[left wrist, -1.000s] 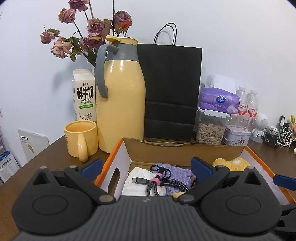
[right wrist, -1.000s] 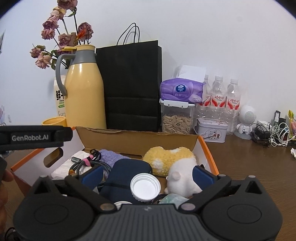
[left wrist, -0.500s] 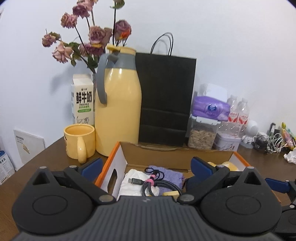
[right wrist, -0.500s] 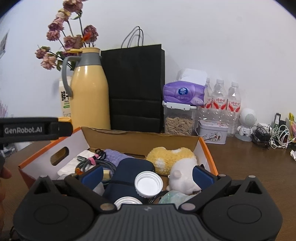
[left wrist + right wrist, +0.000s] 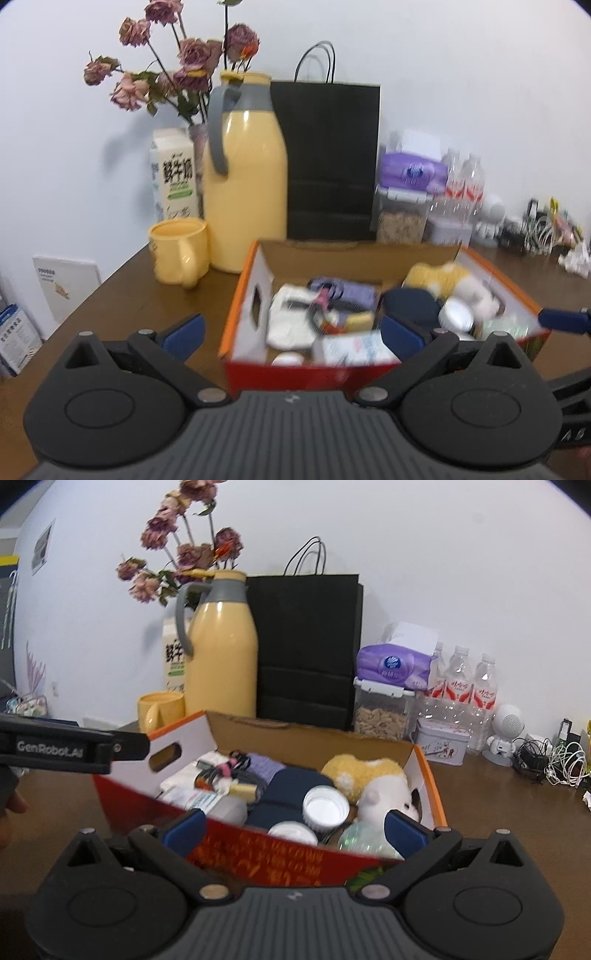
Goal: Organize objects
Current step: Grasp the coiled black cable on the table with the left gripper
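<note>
An open red-and-orange cardboard box [image 5: 288, 373] [image 5: 280, 856] sits on the brown table. It holds a coiled cable [image 5: 218, 771], a purple cloth [image 5: 264, 764], a navy pouch [image 5: 291, 786], white lids [image 5: 325, 806], a yellow-and-white plush toy [image 5: 373, 779] and white packets [image 5: 291, 325]. My left gripper [image 5: 291, 332] is open and empty, in front of the box's near left side. My right gripper [image 5: 295, 829] is open and empty, just before the box's near wall. The left gripper's body [image 5: 66, 747] shows at the left of the right wrist view.
Behind the box stand a yellow thermos jug [image 5: 245, 177], a yellow mug [image 5: 179, 251], a milk carton [image 5: 173, 173], dried roses [image 5: 177, 62], a black paper bag [image 5: 328, 158], a seed container with tissues [image 5: 384, 701], water bottles [image 5: 465, 694], a tin [image 5: 441, 746] and tangled cables [image 5: 554, 757].
Both grippers have pulled back and risen from over the box. The box's near red wall now shows in both views. The jaws stay open.
</note>
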{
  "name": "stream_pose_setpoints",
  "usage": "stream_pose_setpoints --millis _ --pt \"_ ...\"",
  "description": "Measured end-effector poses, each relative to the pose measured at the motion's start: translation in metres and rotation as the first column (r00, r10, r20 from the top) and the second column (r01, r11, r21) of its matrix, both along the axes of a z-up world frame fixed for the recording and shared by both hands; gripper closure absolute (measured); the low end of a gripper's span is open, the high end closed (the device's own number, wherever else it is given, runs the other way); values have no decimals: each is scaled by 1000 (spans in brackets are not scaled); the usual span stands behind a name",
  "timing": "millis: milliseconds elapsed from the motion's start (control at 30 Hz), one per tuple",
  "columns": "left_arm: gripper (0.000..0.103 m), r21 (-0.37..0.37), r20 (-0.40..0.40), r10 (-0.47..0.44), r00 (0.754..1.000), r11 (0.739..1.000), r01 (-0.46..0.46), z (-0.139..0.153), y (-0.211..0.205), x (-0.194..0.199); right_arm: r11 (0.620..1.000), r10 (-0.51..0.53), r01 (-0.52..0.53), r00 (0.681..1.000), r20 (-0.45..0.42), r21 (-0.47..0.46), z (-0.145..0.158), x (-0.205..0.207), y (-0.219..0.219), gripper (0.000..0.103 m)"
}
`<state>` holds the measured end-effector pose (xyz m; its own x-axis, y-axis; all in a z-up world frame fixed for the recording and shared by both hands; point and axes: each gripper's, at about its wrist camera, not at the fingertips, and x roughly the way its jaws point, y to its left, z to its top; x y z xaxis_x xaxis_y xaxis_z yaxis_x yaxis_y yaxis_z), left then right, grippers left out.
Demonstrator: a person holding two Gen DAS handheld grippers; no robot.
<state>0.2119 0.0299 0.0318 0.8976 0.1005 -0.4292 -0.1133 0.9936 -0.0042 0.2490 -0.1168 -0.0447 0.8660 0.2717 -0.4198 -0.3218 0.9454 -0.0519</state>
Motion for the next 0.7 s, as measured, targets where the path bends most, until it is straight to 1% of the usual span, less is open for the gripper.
stream_pose_setpoints --millis 67,233,400,500,700 --pt "0 11 -33 7 999 1000 -7 -5 5 -8 1000 10 -10 1000 -13 -11 -4 -7 1 0" --pt "0 7 -105 17 994 1000 -17 -19 20 -30 999 32 -34 998 -48 -32 -17 -22 1 0" --pt "0 -6 -195 21 981 1000 -22 -32 29 -46 999 31 -35 996 -80 -41 -27 -33 -1 0" --pt "0 -22 -234 -1 972 1000 -4 -40 29 -56 999 25 -28 996 -85 -41 -30 -37 -2 0" --pt "0 -2 -300 -29 954 1000 30 -56 16 -59 999 3 -6 995 -100 -34 -37 -36 -5 0"
